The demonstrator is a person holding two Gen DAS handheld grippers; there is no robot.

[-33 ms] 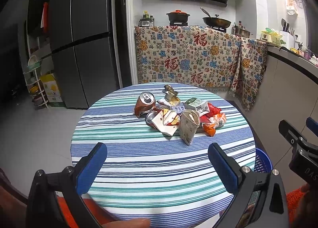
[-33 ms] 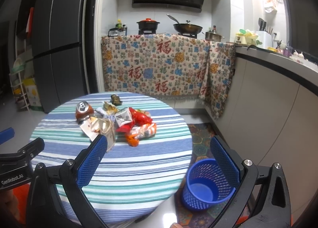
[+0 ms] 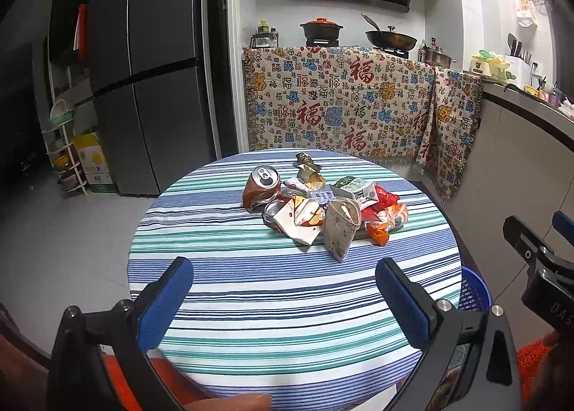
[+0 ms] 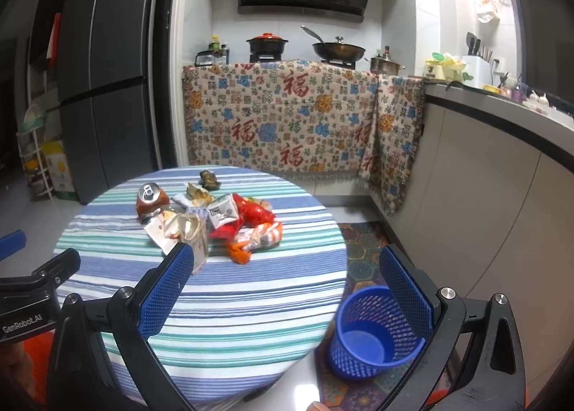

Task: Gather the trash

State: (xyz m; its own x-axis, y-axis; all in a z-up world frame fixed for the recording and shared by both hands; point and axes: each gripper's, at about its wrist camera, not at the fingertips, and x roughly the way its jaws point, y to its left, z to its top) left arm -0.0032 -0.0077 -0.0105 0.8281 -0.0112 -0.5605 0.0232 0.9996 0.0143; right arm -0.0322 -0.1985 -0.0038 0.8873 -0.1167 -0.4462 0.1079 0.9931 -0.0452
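Blue bin (image 4: 373, 334) sits empty, whole trash pile (image 3: 323, 203) untouched on the table (image 3: 287, 303); left gripper (image 3: 285, 298) and right gripper (image 4: 287, 285) both gape wide, holding nothing.

Left wrist view. The left gripper (image 3: 283, 298) hangs over the near edge of a round counter (image 3: 251, 303) draped in a blue, teal and white striped cloth, its blue-padded fingers (image 3: 165, 300) spread wide with nothing between them. A heap of trash (image 3: 323, 203) lies past the centre: a dented brown can (image 3: 261, 188), a cream paper bag (image 3: 340, 224), crumpled red and orange wrappers (image 3: 385, 213). The right gripper (image 3: 538, 256) enters at the right edge. A blue mesh basket (image 3: 473, 291) shows beyond the counter's right rim.
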